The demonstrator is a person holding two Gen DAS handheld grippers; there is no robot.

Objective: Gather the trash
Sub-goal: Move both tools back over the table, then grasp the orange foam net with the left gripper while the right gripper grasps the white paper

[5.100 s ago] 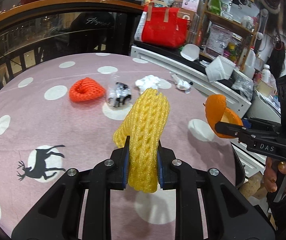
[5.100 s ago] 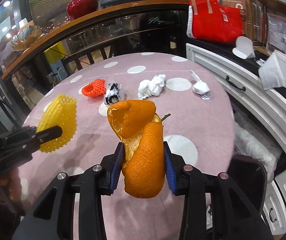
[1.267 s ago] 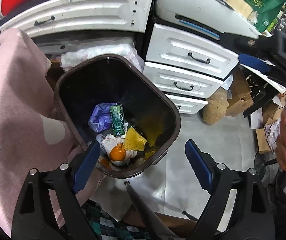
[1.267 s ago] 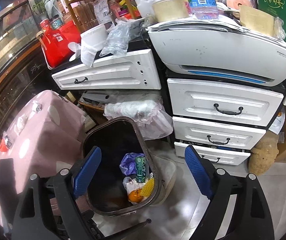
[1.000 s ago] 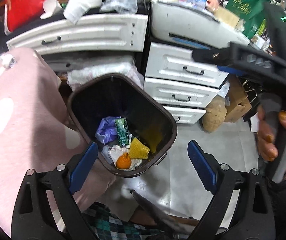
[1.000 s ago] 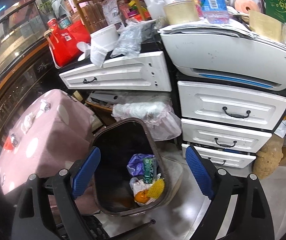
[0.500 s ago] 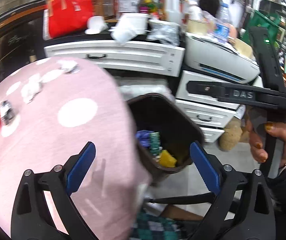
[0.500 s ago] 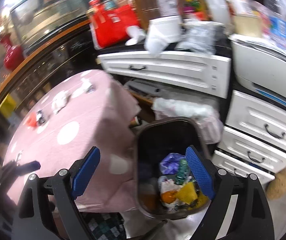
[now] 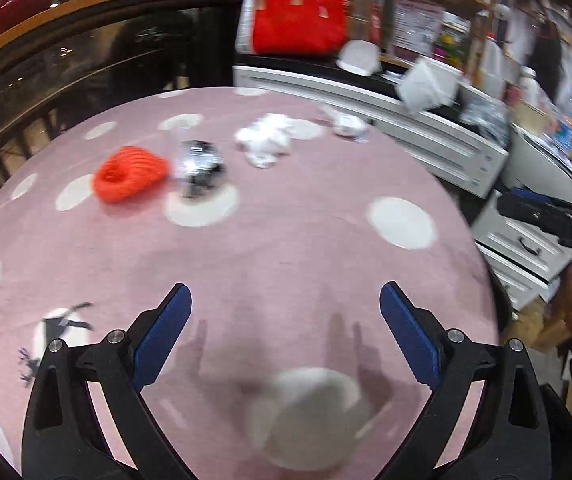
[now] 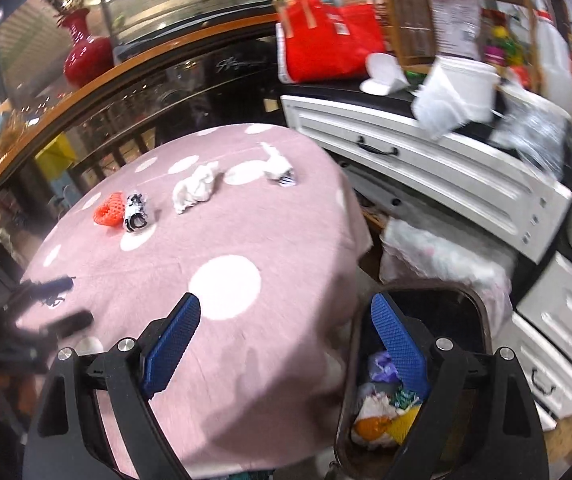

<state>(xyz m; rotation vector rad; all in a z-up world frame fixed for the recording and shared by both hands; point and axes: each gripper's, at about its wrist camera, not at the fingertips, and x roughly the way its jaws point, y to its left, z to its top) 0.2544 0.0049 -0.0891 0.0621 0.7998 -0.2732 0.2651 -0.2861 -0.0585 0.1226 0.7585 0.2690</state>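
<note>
Reaching for next trash: both claws empty & spread wide. Left claw (image 9: 283, 320) hangs over near part of tabletop (image 9: 306, 248); right claw (image 10: 286, 336) straddles tabletop edge & bin (image 10: 482, 312).

Trash left on tabletop, far side, roughly in a row: orange foam net (image 9: 127, 174), crumpled clear/black wrapper (image 9: 197, 164) just beside it, white tissue wad (image 9: 263, 140), small white wrapper (image 9: 348, 126) nearest far-right edge. Bin beside tabletop on right, holding orange peel (image 10: 370, 426), yellow net (image 10: 404, 420) & other scraps.

Judgement: best split — left claw takes net or wrapper, right takes tissue or small wrapper, since those lie on matching sides. Come in low, fingers either side of the piece, pinch at mid-bulk; all soft & light, so squeeze fully or it slips. Net & wrapper nearly touch: approach net from outer side to avoid dragging both.

In the way: nothing btwn claws & trash, just bare cloth w/ dots. Cloth may bunch if fingertips scrape. Cluttered white drawers (image 10: 426, 168) & red bag (image 10: 326, 46) behind, well apart. Frames motion-blurred, fine detail unclear.
</note>
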